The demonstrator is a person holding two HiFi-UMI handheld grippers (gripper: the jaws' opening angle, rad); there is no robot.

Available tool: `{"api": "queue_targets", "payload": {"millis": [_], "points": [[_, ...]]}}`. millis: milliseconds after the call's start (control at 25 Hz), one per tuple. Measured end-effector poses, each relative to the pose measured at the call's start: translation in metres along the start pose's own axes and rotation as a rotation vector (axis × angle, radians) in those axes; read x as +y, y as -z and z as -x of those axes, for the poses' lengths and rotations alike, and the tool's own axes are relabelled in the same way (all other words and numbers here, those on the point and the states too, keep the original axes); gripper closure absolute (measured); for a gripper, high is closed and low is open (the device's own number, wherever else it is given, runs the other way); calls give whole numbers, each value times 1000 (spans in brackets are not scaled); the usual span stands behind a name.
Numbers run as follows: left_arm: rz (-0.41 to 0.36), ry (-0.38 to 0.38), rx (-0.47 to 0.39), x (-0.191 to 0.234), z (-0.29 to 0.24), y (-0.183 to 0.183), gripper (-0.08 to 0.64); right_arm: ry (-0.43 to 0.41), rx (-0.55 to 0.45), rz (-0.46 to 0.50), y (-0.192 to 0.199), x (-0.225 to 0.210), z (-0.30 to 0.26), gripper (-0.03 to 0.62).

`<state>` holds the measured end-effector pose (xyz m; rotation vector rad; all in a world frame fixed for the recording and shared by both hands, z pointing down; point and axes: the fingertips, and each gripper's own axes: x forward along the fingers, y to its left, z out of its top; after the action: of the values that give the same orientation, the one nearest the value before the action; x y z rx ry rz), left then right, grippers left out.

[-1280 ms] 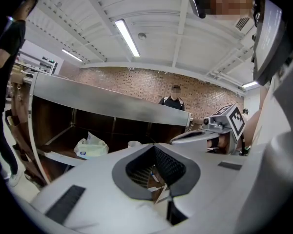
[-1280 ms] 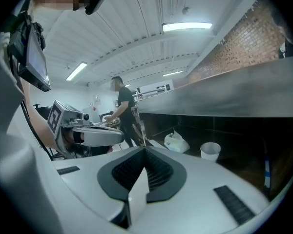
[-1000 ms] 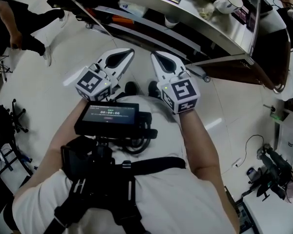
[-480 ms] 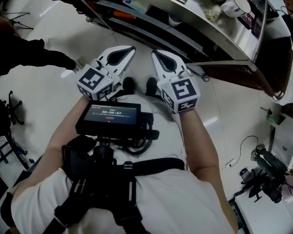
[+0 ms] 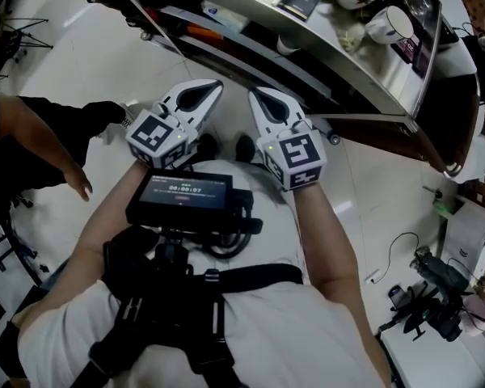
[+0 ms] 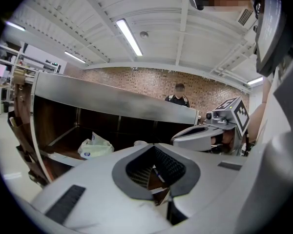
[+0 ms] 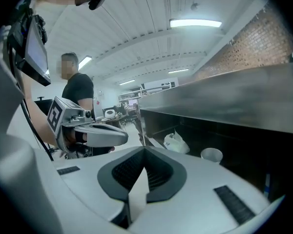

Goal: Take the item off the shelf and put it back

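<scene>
Left tool [image 5: 212, 86] and right tool [image 5: 257, 94] are both pressed together with nothing between the jaws. They're held side by side, tips aimed at the steel-topped shelf unit [image 5: 364, 87]. A crumpled white plastic bag [image 6: 95, 145] sits on the lower shelf ahead of both tools, left of the left tool's tip and slightly right of the right tool's tip. A white paper cup [image 7: 211, 155] stands upright on the same shelf, right of the bag. Both tools are well apart from them. A white ceramic cup [image 5: 388, 24] is on the steel top, beyond the right tool.
</scene>
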<state>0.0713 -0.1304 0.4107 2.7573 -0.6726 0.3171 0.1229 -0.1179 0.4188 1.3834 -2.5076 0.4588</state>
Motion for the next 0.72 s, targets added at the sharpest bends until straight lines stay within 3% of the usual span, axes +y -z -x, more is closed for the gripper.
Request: {"api": "queue_targets", "payload": {"millis": [720], "points": [[35, -13, -38, 20, -1, 8, 560, -5, 64, 82, 5, -2, -14, 583]]}}
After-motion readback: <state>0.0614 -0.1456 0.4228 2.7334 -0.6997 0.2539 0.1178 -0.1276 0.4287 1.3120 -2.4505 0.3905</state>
